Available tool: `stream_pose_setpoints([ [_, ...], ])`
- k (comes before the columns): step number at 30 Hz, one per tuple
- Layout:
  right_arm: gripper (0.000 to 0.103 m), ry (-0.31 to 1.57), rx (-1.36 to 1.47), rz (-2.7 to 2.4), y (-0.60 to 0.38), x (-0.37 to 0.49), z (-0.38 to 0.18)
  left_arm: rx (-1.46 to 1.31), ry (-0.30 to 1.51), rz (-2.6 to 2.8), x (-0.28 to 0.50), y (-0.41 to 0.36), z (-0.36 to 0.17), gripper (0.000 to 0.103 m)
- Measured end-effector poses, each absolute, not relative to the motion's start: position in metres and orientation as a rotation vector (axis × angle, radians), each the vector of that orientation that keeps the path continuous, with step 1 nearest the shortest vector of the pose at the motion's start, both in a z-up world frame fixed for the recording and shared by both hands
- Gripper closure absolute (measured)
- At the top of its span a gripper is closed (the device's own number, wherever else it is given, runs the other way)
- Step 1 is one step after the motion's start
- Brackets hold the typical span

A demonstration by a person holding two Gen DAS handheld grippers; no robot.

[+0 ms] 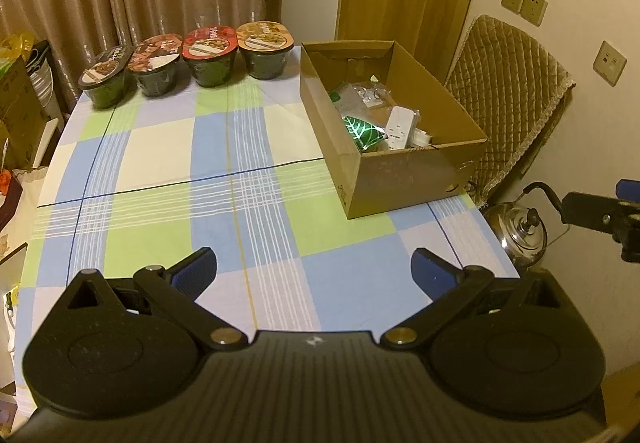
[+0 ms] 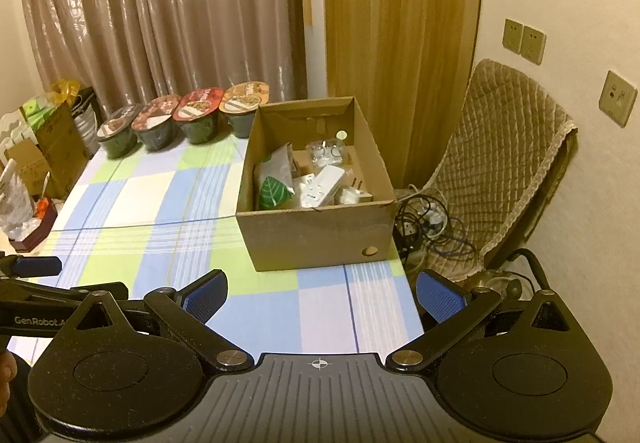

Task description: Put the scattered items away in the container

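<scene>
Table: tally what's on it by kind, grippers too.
Bowls, lidded, in a row by the curtain: 4
Box, open, with small items inside: 1
Grippers, both open and empty above the table: 2, left gripper, right gripper
Total: 7

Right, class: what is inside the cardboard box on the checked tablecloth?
Inside the cardboard box lie a green leaf-patterned packet, a white power strip, a white plug adapter and clear plastic bags. The near wall and the pile cover whatever lies beneath them.
</scene>
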State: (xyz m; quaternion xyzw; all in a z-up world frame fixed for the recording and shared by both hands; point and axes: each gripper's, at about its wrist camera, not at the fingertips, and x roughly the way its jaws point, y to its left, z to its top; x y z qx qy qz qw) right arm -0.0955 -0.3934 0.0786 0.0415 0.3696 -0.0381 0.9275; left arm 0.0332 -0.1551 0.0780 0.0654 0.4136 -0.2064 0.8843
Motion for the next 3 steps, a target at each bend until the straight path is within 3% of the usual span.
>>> stream_pose_setpoints([
  [3,0.000,0.763,0.087,-0.080,-0.3935,-0.0955,0.0758,0.132,0.847,-0.440,0.0322,-0.1555,0.0774,0.001],
])
